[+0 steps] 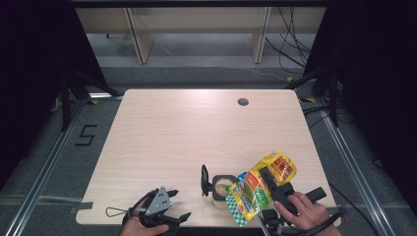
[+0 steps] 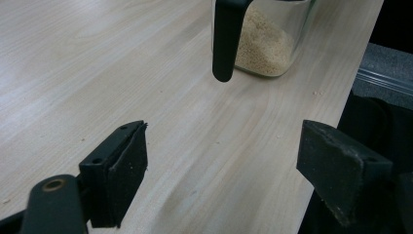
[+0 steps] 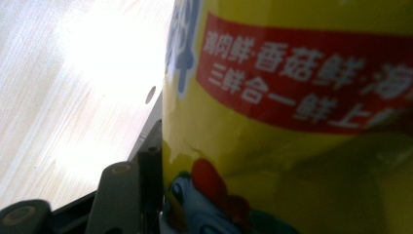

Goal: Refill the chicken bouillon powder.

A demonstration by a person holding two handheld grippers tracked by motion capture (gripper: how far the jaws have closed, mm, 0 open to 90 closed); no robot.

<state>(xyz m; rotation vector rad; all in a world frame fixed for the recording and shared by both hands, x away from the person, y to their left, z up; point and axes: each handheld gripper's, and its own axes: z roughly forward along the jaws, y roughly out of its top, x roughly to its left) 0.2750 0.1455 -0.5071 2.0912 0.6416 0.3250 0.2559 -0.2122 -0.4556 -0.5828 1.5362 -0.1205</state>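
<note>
My right gripper (image 1: 271, 183) is shut on a yellow seasoning bag (image 1: 259, 183) with a red label. The bag is tilted, its lower end over a clear measuring cup (image 1: 222, 187) near the table's front edge. In the right gripper view the bag (image 3: 292, 122) is close up, with one black finger (image 3: 149, 170) pressed against its side. The cup (image 2: 272, 41) holds beige granules and has a black handle (image 2: 225, 39) that faces my left gripper (image 2: 221, 170). That gripper stands open, nothing between its jaws. In the high view the left gripper (image 1: 179, 204) sits at the front left, apart from the cup.
The wooden table (image 1: 196, 132) has a round cable hole (image 1: 243, 102) at the back right. Its front edge (image 2: 336, 112) runs just beside the left gripper's right jaw. Wooden shelving (image 1: 196, 29) and cables (image 1: 290, 44) lie on the floor beyond the table.
</note>
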